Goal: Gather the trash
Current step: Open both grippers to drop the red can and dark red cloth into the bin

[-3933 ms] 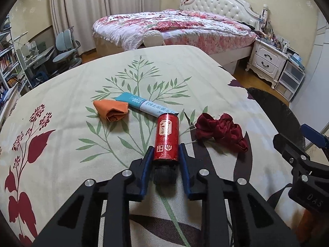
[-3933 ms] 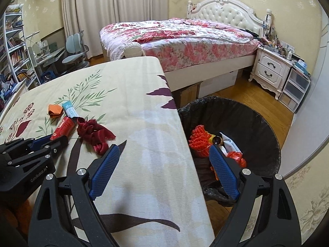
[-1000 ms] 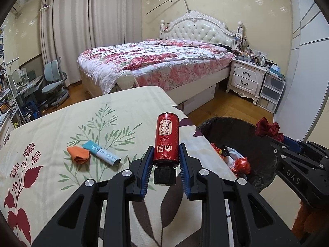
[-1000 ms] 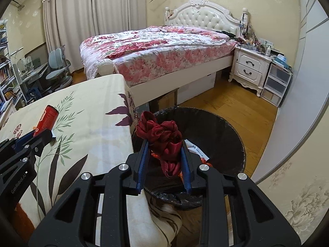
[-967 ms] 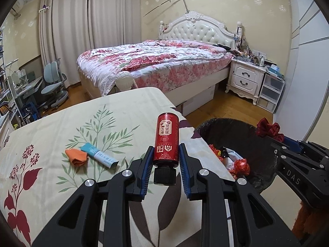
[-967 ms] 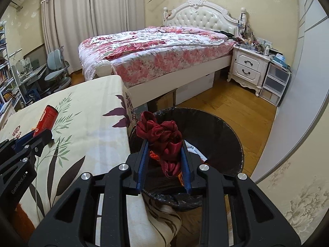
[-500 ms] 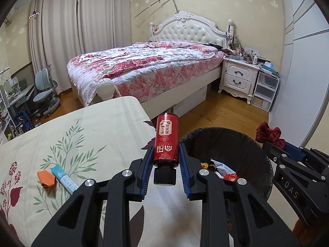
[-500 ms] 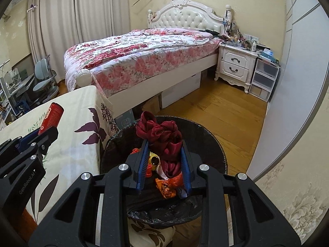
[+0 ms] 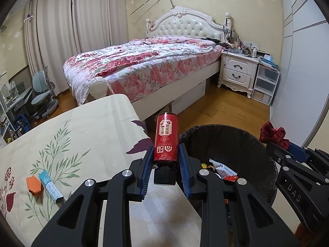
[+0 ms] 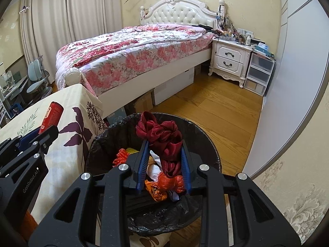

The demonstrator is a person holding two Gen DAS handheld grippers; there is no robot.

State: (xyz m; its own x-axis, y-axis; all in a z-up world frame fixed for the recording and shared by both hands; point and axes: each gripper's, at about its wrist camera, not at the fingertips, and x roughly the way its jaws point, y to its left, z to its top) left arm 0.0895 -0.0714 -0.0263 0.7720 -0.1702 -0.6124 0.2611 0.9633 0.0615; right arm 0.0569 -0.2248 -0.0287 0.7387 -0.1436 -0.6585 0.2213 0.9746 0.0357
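While the bed is filling the far side of the room, the tabletop under its leaf-print cloth is running out of sight at the left and bottom of both views. Just off its right edge the black-lined trash bin is standing on the floor, its near rim hidden behind the tongs in both views. Only the right wrist view is showing deep into it: orange and white scraps are lying jumbled there, too crumpled to name. The right tongs are pinching a dark red cloth above the bin's opening. The left tongs are gripping a red canister by its lower end, over the tabletop's right edge beside the bin. Only the left wrist view is showing a blue-and-white tube touching an orange scrap near the tabletop's left edge.
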